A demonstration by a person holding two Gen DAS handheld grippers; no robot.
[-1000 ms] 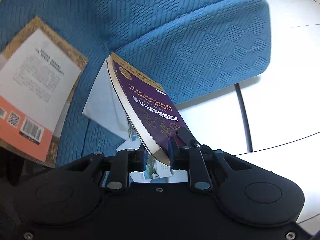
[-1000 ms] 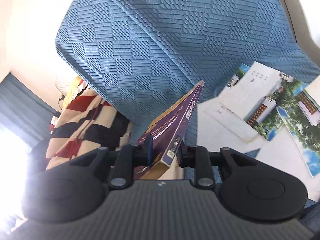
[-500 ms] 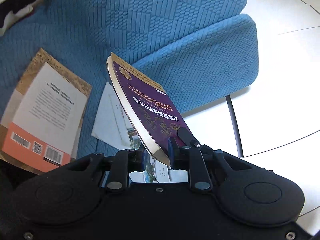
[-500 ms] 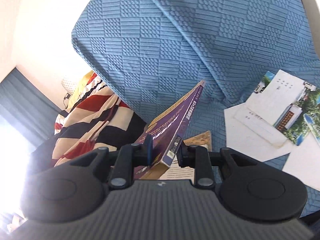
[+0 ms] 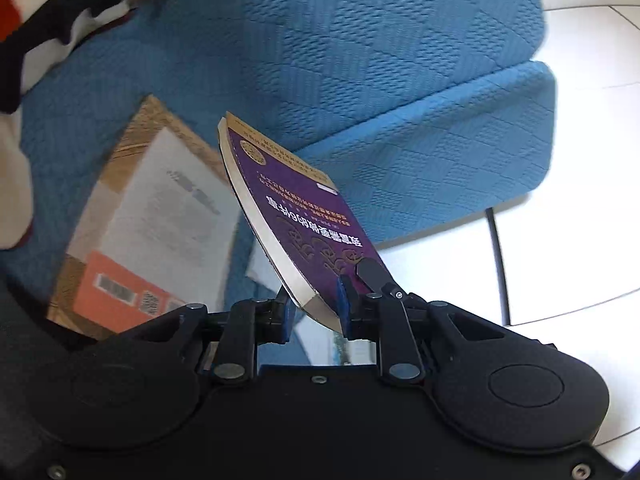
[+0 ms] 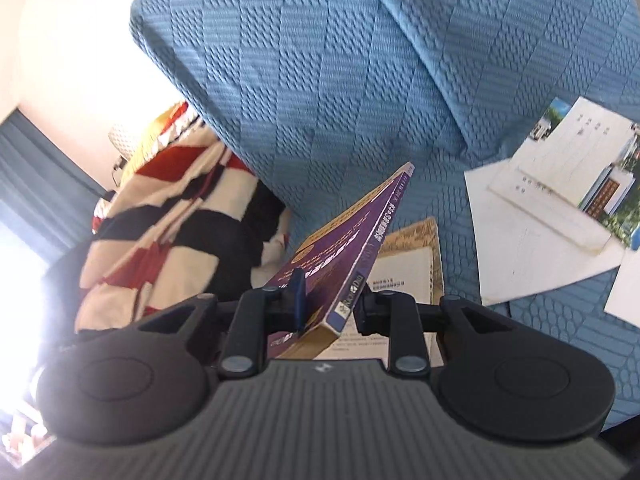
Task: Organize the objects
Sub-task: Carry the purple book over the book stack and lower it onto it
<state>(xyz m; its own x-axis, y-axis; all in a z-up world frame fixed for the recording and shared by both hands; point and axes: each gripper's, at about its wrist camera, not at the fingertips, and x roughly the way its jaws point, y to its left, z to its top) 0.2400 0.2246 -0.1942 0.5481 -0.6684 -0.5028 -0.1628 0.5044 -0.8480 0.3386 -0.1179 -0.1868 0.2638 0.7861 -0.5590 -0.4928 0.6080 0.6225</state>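
Left gripper [image 5: 314, 312]: jaws pinching the near corner of a purple book [image 5: 308, 224], blue pads against both covers, page edge facing left. Right gripper [image 6: 330, 308]: jaws clamped on the same book [image 6: 344, 256] at its spine corner, one blue pad on the cover, the other side pressed near the spine. Held off the sofa [image 5: 360, 60], tilted, far end raised toward the backrest; cover with gold lettering and a round gold emblem near the far end.

Beneath and left of the book in the left view, a second book [image 5: 152, 236] flat on the blue seat, back cover up: tan border, white text panel, orange strip with a barcode. Same book [image 6: 412, 264] in the right view just under the purple one, its tan corner and white page showing past the spine.

Right of that, on the seat, a white sheet [image 6: 532, 248] with a brochure [image 6: 576, 168] lying on it, pictures of buildings and trees on its cover; another white sheet edge at the far right.

At the left end of the sofa, a red, black and cream striped blanket [image 6: 168, 216] bunched against the cushion. Past the sofa edge in the left view, white floor tiles [image 5: 580, 184] and a dark thin leg [image 5: 498, 256].
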